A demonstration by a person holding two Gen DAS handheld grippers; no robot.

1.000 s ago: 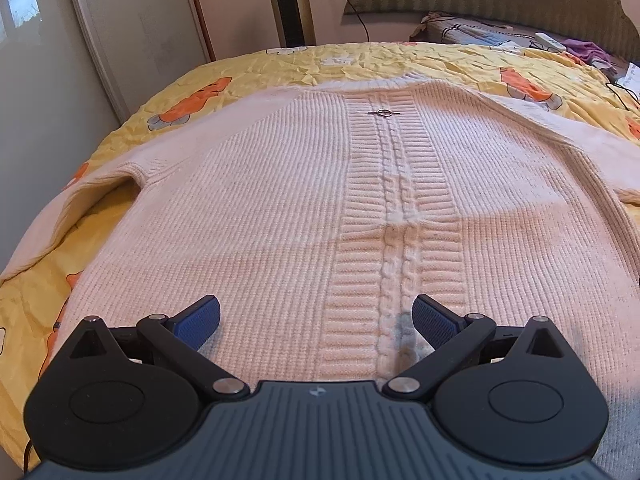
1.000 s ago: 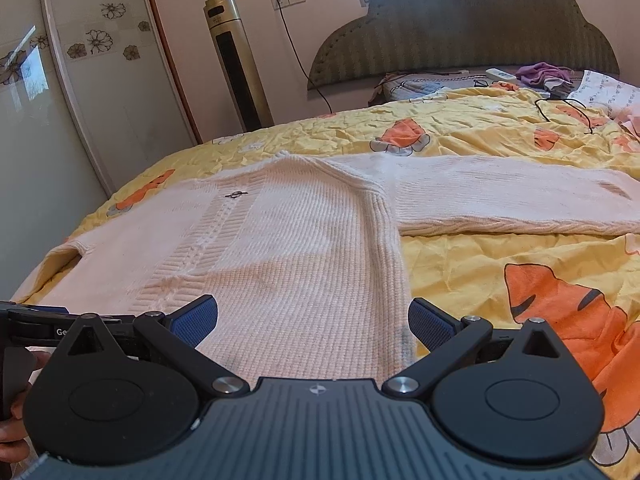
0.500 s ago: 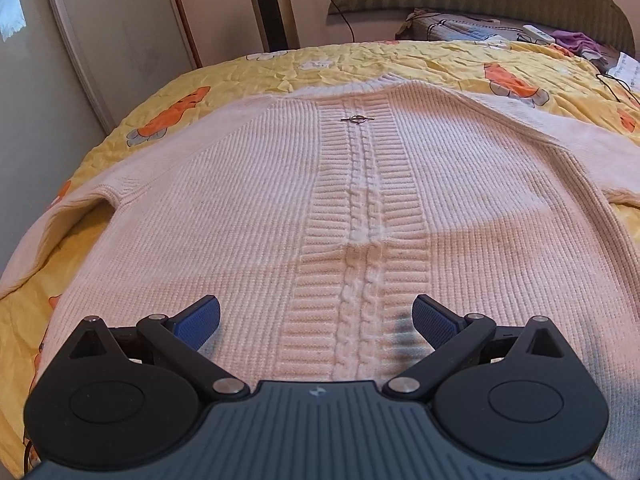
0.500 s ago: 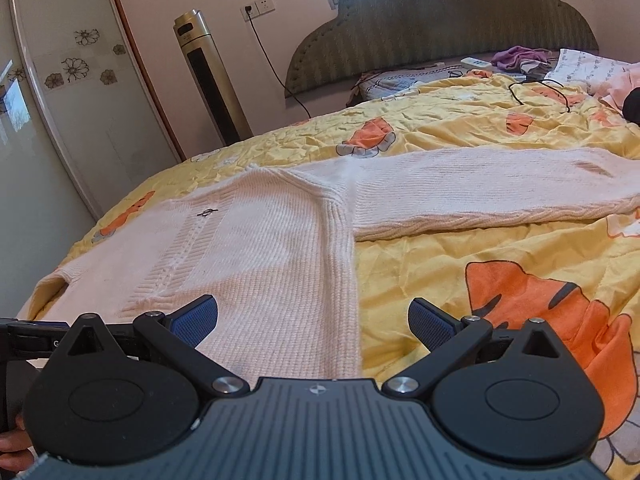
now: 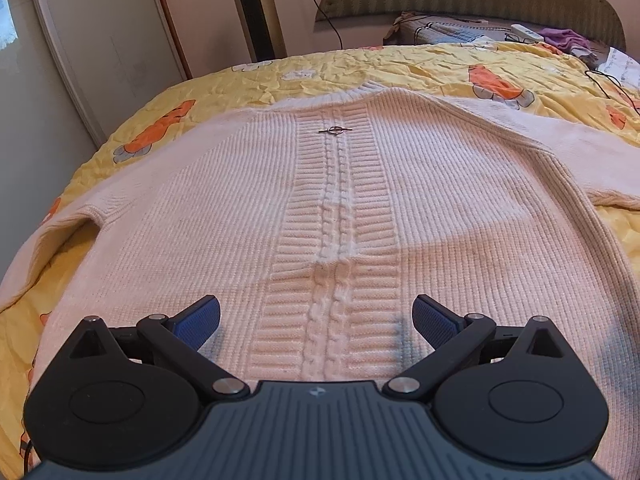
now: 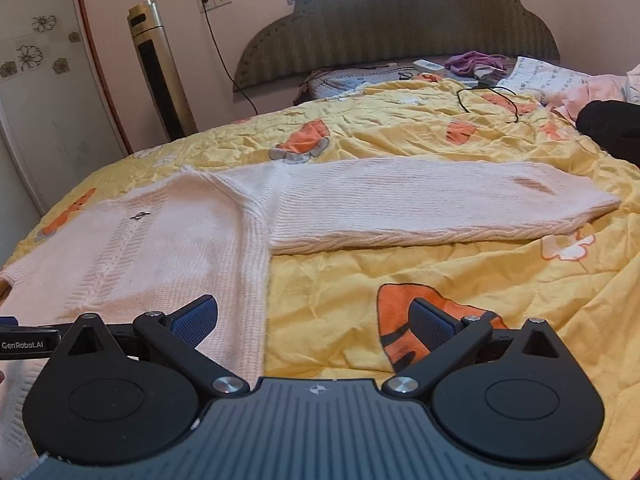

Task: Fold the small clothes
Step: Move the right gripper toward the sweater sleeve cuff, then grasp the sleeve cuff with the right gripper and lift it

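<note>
**Pink knit sweater, laid flat for folding; both claws unloaded**

Left wrist view. Left claw [image 5: 316,318]: jaws spread wide, holding nothing, poised low over the hem at frame bottom. Sweater [image 5: 248,216]: fills the centre, spread face-up on the bed [image 5: 320,68], cable panel running up the middle to a small metal clasp [image 5: 335,131]. Likely flattened so the folds land square.

Right wrist view. Right claw [image 6: 314,320]: jaws spread, empty, straddling the sweater's [image 6: 192,240] side edge at lower left. Sleeve [image 6: 440,212]: stretched straight out across the middle of the frame, apparently ready to be folded inward.
</note>
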